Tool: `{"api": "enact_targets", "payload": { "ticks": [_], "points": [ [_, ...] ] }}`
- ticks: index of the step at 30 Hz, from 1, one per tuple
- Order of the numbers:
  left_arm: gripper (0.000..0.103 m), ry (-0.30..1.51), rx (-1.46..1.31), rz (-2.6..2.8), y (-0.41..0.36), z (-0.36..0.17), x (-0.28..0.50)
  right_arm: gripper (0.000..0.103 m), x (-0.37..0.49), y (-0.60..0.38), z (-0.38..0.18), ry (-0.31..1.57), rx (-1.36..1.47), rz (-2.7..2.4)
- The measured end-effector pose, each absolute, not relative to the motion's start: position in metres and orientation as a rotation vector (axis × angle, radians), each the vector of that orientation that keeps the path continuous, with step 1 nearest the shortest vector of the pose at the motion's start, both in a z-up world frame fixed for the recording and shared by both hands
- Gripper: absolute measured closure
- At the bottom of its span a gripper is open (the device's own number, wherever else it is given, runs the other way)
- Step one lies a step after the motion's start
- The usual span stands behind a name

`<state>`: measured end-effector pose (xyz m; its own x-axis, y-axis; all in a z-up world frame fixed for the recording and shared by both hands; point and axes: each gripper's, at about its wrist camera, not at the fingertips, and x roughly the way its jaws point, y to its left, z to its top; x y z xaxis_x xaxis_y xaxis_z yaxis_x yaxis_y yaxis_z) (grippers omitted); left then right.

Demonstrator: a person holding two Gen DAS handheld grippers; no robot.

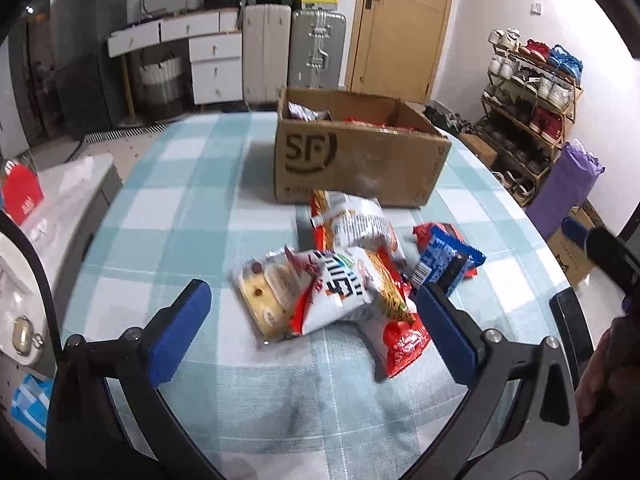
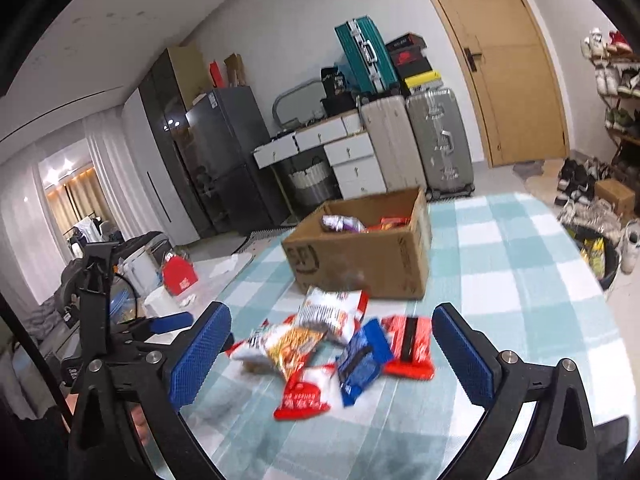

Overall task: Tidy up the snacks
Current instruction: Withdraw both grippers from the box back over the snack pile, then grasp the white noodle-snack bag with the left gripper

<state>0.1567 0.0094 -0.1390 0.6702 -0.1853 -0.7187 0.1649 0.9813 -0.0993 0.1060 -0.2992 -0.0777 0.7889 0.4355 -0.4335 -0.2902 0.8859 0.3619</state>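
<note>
— What can't you make out from my left wrist?

— The cardboard box [image 1: 360, 156] wall hides most of the packets inside. The red packet [image 1: 404, 344] lies partly under the white noodle bag [image 1: 344, 292], and my finger covers its edge.

— And the right?

— The snack pile [image 2: 336, 344] is blurred; no print is legible.

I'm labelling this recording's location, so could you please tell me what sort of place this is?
Most likely a lived-in home, perhaps an apartment's main room near the entrance. A shoe rack stands beside a wooden door, upright suitcases line the wall, and a fridge stands behind the table.
</note>
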Motion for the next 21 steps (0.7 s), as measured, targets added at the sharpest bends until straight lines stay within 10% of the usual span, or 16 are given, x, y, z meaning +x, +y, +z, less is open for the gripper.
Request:
{"api": "enact_targets", "payload": {
  "ticks": [21],
  "points": [
    [0.001, 0.961, -0.176, -0.23, 0.012, -0.18, 0.217, 0.001, 0.132, -0.284, -0.112, 0.635, 0.3, 0.456]
  ]
}}
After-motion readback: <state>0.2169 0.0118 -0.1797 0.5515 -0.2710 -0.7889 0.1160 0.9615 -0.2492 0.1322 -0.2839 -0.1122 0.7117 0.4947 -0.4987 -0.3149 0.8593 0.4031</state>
